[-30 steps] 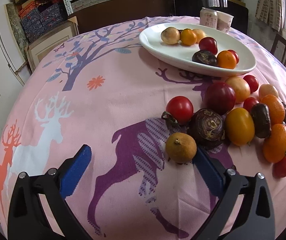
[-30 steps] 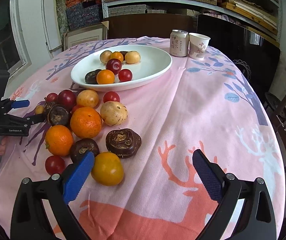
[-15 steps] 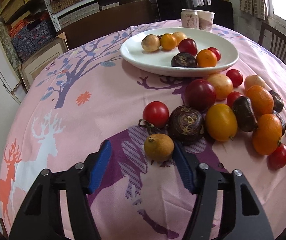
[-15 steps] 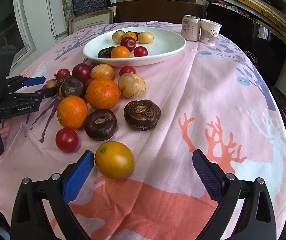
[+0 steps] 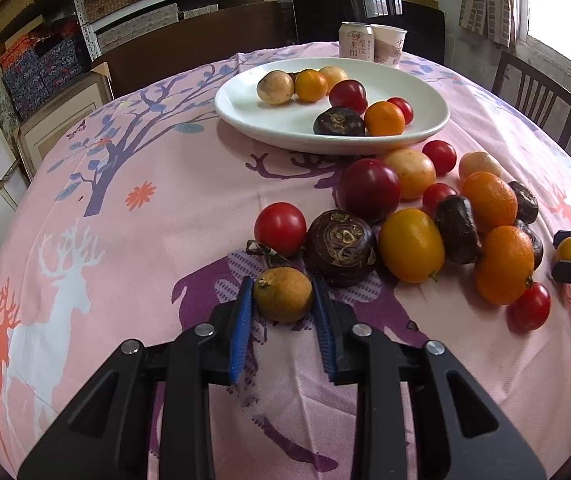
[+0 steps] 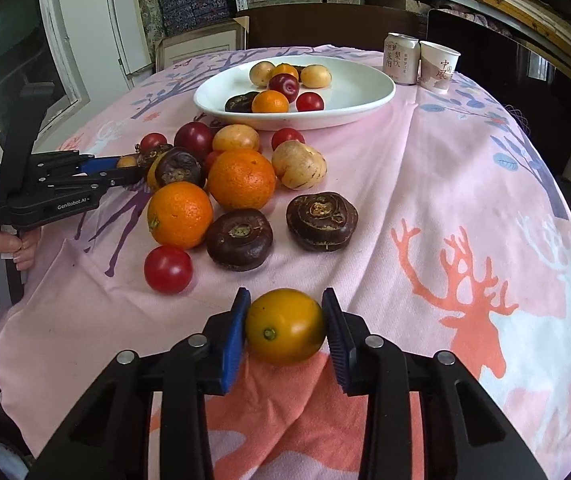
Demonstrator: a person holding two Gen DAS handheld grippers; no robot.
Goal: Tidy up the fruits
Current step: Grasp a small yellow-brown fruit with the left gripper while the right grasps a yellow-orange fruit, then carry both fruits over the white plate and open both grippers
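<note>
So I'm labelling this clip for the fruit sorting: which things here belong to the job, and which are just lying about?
Part of the job:
- white plate
- loose fruit pile on the cloth
- yellow tomato in the right gripper
- small brownish-yellow fruit in the left gripper

Just lying about:
- drink can
- paper cup
- chair

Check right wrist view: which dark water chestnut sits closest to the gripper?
The left-hand water chestnut, beside the lowest orange; the other lies farther right.

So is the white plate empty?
No, the white plate already holds several fruits, including a small orange and a red tomato.
</note>
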